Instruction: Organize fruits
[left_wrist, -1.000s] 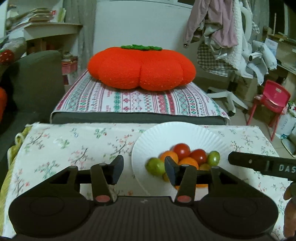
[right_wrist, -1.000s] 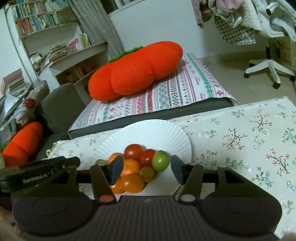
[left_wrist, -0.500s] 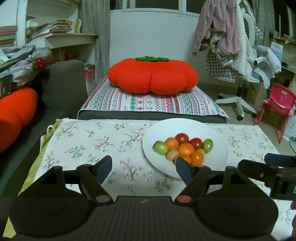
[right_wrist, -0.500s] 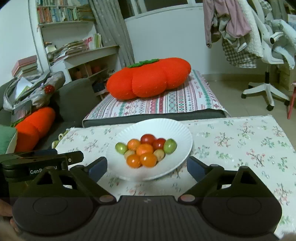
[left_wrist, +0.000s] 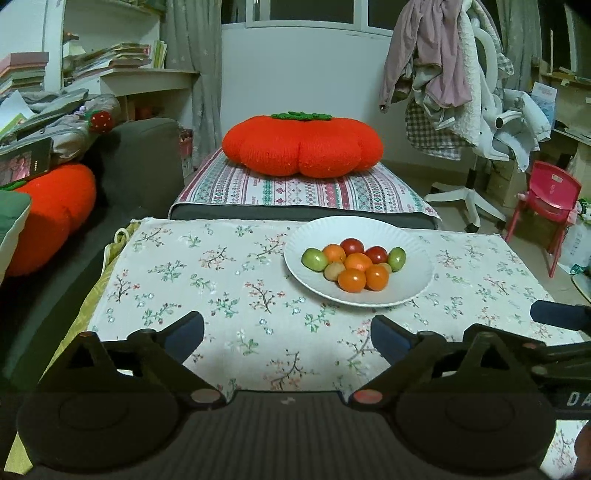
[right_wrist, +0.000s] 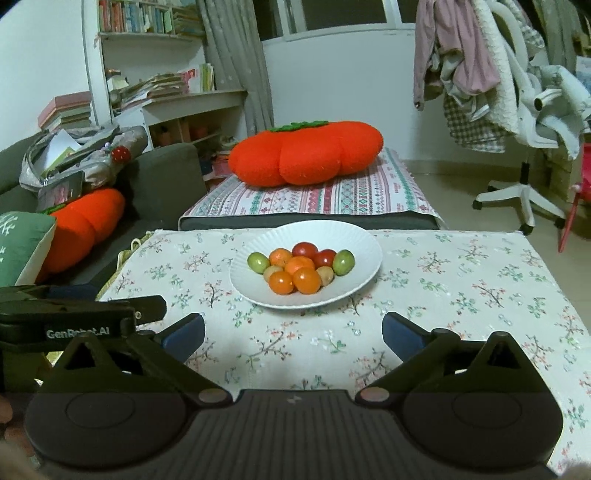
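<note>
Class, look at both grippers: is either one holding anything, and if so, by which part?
Nothing is held. The left gripper and the right gripper both stand open and empty over the tablecloth, short of the plate of fruits.

Both grippers' jaws opened, backing off the plate

- Our left tool is matte black, with two triangular finger arms ending in blue pads.
- Each arm pivots on a small pinkish-red round cap above a broad circular disc, and a ribbed dark plate lies between the discs.
- Our right tool has the same black frame, blue pads and grey-pink pivot caps.
- White lettering reads "GenRobot.AI" on the left tool's side in the right wrist view.
</note>
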